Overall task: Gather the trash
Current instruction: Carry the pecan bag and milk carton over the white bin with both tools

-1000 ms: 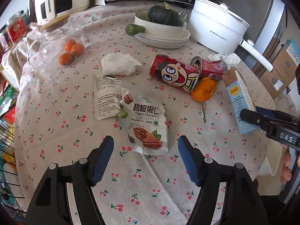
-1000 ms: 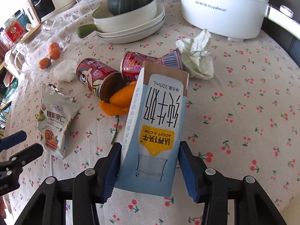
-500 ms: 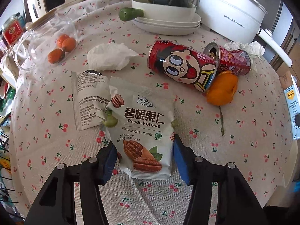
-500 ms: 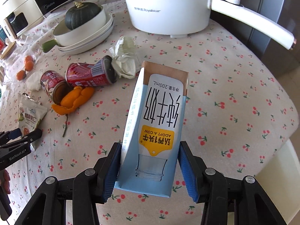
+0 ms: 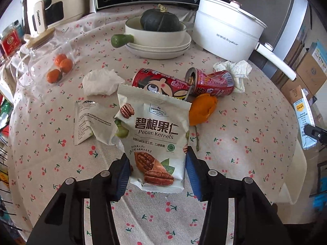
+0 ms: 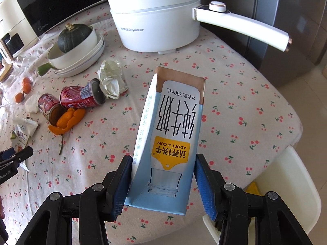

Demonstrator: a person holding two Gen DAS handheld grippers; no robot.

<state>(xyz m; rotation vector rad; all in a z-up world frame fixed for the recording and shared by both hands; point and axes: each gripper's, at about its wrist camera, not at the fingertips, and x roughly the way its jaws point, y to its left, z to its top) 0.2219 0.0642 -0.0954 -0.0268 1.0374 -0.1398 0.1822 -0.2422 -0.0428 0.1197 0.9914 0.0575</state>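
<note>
The left gripper (image 5: pixel 157 171) had just been closing, and its jaws now pinched the pecan bag (image 5: pixel 155 140), which a second before lay flat on the cloth between spread jaws; it now hung tilted, clear of the table (image 5: pixel 255 122). The right gripper (image 6: pixel 162 175) kept its pinch on the milk carton (image 6: pixel 169 143) and had carried it out over the table's edge. Judged from this, two pieces of trash were in hand and ready for a bin, which no view showed.

Left to right on the table, a glass jar (image 5: pixel 44 65) lay on its side with small oranges inside, and a bowl (image 5: pixel 155 34) on stacked plates held a dark squash (image 5: pixel 160 21). Two red cans (image 5: pixel 184 81) lay tipped by orange peel (image 5: pixel 202 108); one open end looked empty. The white pot (image 5: pixel 226 34) was lidded, contents hidden.
</note>
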